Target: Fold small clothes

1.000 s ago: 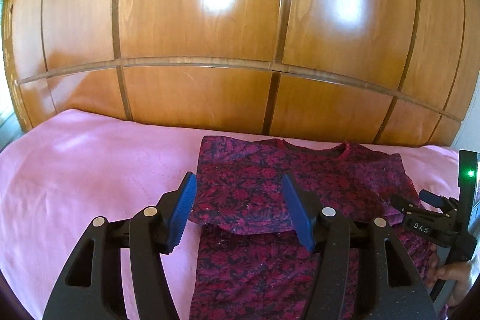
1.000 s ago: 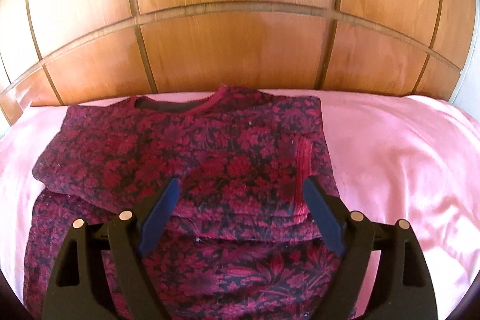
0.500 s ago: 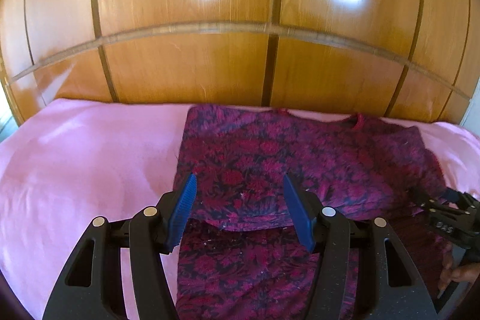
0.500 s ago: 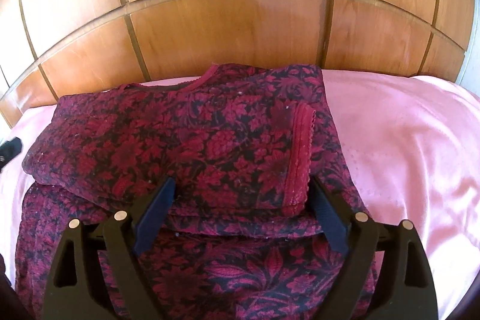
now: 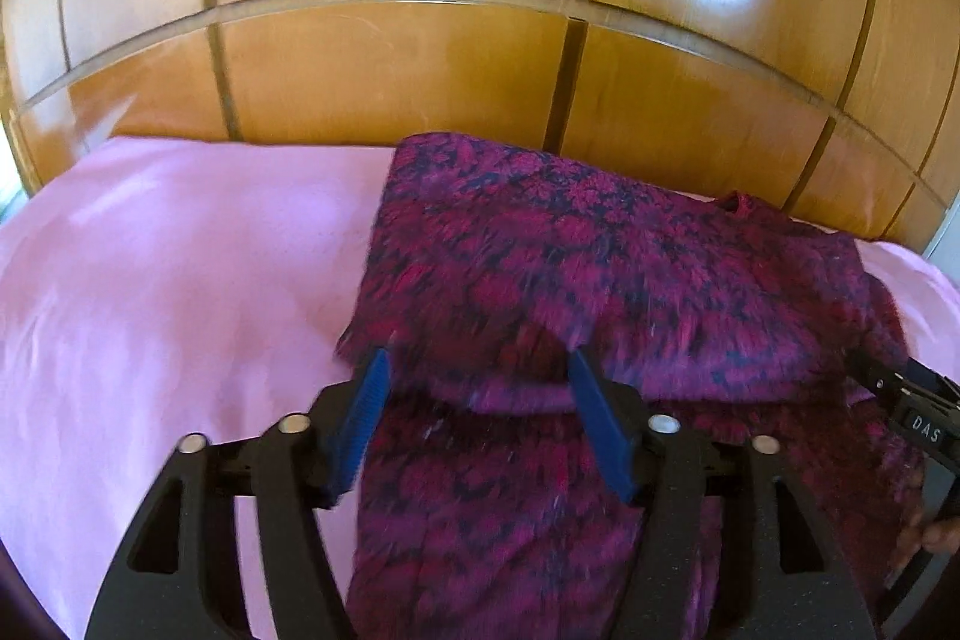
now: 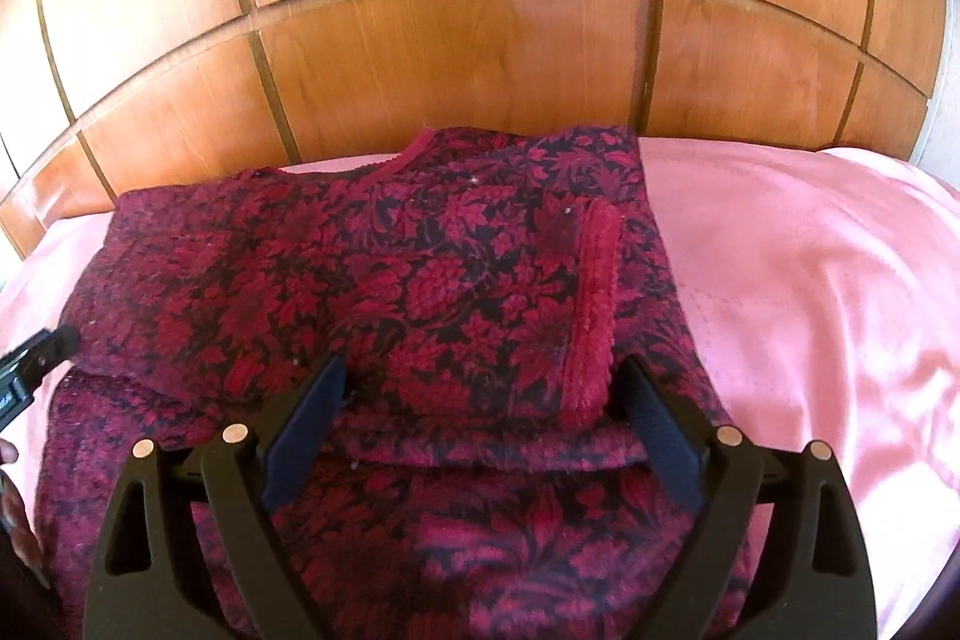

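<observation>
I find the red floral knit top (image 6: 384, 292) lying sleeves-folded on the pink bedsheet (image 6: 810, 280), soft, light and limp, so with left gripper (image 5: 474, 376) and right gripper (image 6: 480, 388) both opening, unclamped, I judge the folded lower edge the best hold.

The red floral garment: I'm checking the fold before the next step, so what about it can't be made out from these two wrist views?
- Left wrist view: the red floral garment is motion-blurred, so its folded edge by the left gripper is unclear.
- Both views: its near end is cut off by the bottom edge and hidden behind the gripper bodies.
- Right wrist view: the layers under the cuffed sleeve are covered by the fold, near the right gripper.
</observation>
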A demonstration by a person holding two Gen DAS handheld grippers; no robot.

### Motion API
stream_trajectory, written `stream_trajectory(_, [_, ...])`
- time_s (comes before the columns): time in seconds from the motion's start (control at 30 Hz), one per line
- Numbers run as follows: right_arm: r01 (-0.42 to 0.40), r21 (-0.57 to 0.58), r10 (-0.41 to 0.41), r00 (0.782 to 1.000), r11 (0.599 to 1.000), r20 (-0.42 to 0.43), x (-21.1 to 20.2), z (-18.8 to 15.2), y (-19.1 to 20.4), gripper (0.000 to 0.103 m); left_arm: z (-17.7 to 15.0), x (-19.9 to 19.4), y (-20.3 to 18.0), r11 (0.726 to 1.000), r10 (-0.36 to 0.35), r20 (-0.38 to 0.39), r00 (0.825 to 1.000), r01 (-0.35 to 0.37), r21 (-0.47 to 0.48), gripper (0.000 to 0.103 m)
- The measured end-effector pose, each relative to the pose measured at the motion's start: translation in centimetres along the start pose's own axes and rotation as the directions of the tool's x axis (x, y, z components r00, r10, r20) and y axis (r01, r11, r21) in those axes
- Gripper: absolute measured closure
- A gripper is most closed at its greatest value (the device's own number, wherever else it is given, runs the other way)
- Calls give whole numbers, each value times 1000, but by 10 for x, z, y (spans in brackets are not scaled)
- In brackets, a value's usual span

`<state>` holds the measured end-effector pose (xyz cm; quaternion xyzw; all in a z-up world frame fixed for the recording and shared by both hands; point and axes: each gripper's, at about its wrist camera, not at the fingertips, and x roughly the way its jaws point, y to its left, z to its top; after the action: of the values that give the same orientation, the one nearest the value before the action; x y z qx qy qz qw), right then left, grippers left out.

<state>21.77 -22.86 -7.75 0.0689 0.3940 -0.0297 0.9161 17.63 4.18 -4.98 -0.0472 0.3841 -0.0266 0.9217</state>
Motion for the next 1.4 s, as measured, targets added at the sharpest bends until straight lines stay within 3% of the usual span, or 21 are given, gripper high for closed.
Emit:
stream_trajectory(0.2, [16, -25, -17, 999, 1000, -28, -24, -21, -10, 8, -30, -20, 24, 998, -5, -46, 999, 3, -60, 38])
stream_trajectory(0.53, [-1, 78, 8, 996, 997, -92, -66, -64, -59, 8, -86, -57, 44, 995, -54, -109, 993, 44, -94, 38])
stream_trajectory(0.73, [-114, 125, 134, 977, 986, -167, -87, -97, -75, 29, -123, -81, 55, 986, -144, -172, 975, 127, -104, 47])
stream_trajectory(0.87, [-143, 91, 159, 965, 986, -209, -105, -124, -71, 39, -146, -104, 61, 975, -214, -183, 959, 200, -96, 55])
stream_trajectory(1.0, [-174, 66, 185, 953, 983, -240, -133, -150, -66, 49, -165, -125, 65, 957, -288, -217, 933, 271, -104, 60])
stream_trajectory(1.1, [-193, 62, 203, 939, 979, -279, -144, -161, -65, 57, -175, -136, 63, 954, -300, -239, 923, 291, -73, 73])
stream_trajectory(1.17, [-207, 40, 209, 928, 978, -307, -149, -169, -62, 65, -177, -141, 65, 946, -323, -245, 914, 314, -77, 83])
stream_trajectory(1.2, [-217, 34, 216, 920, 976, -326, -152, -172, -59, 75, -176, -145, 65, 944, -330, -240, 913, 323, -72, 85])
stream_trajectory(1.23, [-229, 40, 228, 913, 973, -337, -154, -172, -58, 79, -175, -148, 66, 941, -339, -235, 911, 333, -69, 86])
stream_trajectory(1.4, [-341, 111, 358, 901, 933, -246, -172, -145, -57, 84, -140, -162, 76, 883, -465, -138, 875, 448, -139, 88])
